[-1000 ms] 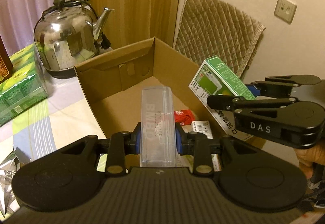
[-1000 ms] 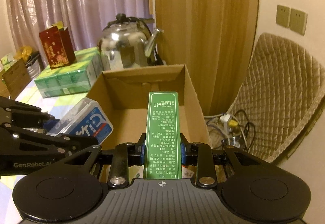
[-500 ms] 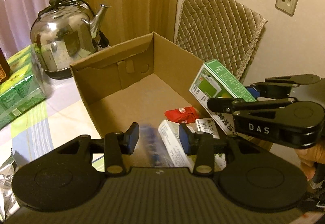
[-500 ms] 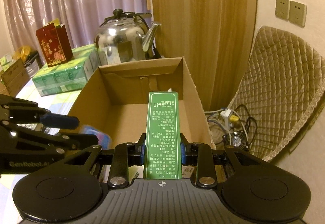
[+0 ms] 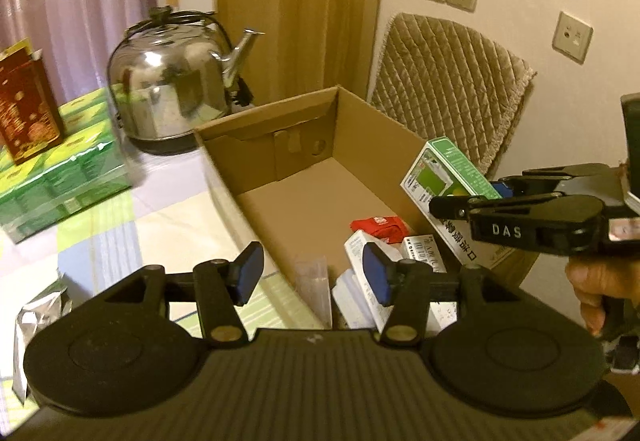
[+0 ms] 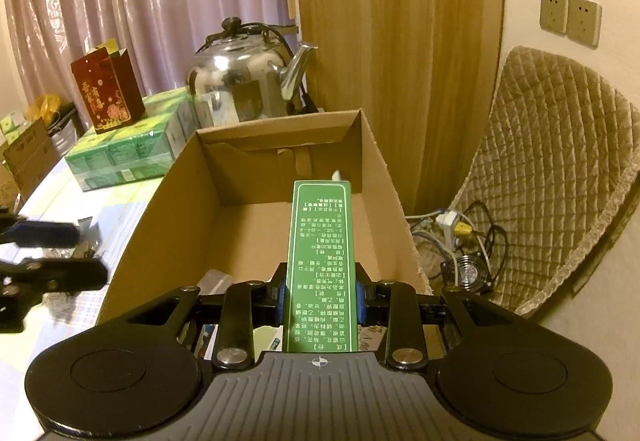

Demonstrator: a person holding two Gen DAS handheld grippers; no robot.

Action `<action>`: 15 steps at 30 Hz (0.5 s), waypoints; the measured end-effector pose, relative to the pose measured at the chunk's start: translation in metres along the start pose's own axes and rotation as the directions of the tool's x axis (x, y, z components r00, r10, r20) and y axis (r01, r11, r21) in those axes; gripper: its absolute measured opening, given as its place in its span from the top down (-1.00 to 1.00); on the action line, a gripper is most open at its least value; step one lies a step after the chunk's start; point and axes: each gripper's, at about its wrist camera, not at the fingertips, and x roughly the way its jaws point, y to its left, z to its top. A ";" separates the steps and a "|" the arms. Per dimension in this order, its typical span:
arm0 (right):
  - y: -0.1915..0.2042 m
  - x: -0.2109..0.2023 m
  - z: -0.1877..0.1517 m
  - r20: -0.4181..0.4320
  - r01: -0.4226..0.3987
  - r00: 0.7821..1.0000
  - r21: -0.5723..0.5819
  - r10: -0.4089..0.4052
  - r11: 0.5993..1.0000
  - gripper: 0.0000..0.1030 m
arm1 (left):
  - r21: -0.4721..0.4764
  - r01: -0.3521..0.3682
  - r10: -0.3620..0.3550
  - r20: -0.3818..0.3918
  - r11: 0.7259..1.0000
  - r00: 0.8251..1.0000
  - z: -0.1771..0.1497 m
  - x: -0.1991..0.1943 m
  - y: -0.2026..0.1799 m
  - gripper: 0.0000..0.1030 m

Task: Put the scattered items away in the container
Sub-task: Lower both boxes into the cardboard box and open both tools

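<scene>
The open cardboard box [image 5: 280, 109] [image 6: 280, 121] stands on the table with a red packet [image 5: 380, 227] and white cartons [image 5: 368, 281] on its floor. A clear plastic case [image 5: 314, 281] leans inside its near wall. Just above that wall my left gripper [image 5: 313, 273] [image 6: 52, 251] hovers, its jaws opening. The case shows in the gap below, but the pads do not touch it. My right gripper [image 6: 320, 293] [image 5: 472, 197] is shut on a green carton [image 6: 320, 241] [image 5: 444, 169], held over the box's right side.
A steel kettle [image 5: 172, 97] stands behind the box. Green tissue packs [image 5: 64, 177] with a red gift bag [image 5: 28, 117] lie to the left. A foil packet [image 5: 36, 321] sits at the table's near left. A quilted cushion [image 6: 560, 161] and floor cables [image 6: 464, 241] are beyond the right edge.
The left gripper let go of the clear case, which dropped into the box. Its jaws spread wider and it shifted left toward the near wall. The right gripper held still.
</scene>
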 end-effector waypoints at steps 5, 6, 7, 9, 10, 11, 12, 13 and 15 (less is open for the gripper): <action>0.004 0.006 0.001 -0.006 -0.003 1.000 -0.007 0.003 1.000 0.46 | -0.034 -0.017 0.017 0.009 0.999 1.000 -0.014 -0.014 0.007 0.02; 0.004 0.007 0.001 -0.008 -0.003 1.000 -0.010 0.003 1.000 0.46 | -0.040 -0.018 0.019 0.010 0.999 1.000 -0.016 -0.015 0.008 0.02; 0.005 0.009 0.000 -0.011 -0.001 1.000 -0.014 0.001 1.000 0.46 | -0.046 -0.019 0.019 0.009 0.999 1.000 -0.019 -0.016 0.009 0.02; 0.006 0.012 0.001 -0.014 0.002 1.000 -0.018 -0.002 1.000 0.46 | -0.065 -0.019 0.019 0.009 0.998 1.000 -0.024 -0.018 0.012 0.02; 0.007 0.014 0.001 -0.015 0.003 1.000 -0.019 -0.003 1.000 0.46 | -0.077 -0.019 0.020 0.008 0.997 1.000 -0.027 -0.019 0.014 0.02; 0.007 0.015 0.001 -0.014 0.005 1.000 -0.020 -0.005 1.000 0.46 | -0.084 -0.020 0.020 0.005 0.996 1.000 -0.029 -0.019 0.016 0.02; 0.007 0.016 0.001 -0.010 0.004 1.000 -0.015 -0.004 1.000 0.46 | -0.090 -0.021 0.021 0.004 0.996 1.000 -0.030 -0.020 0.017 0.02; 0.006 0.016 0.001 -0.001 -0.002 1.000 -0.004 0.002 1.000 0.46 | -0.096 -0.022 0.022 0.003 0.995 1.000 -0.032 -0.020 0.019 0.02; 0.004 0.018 0.003 0.000 -0.002 1.000 0.021 0.002 1.000 0.21 | -0.101 -0.022 0.022 0.001 0.995 1.000 -0.036 -0.022 0.021 0.02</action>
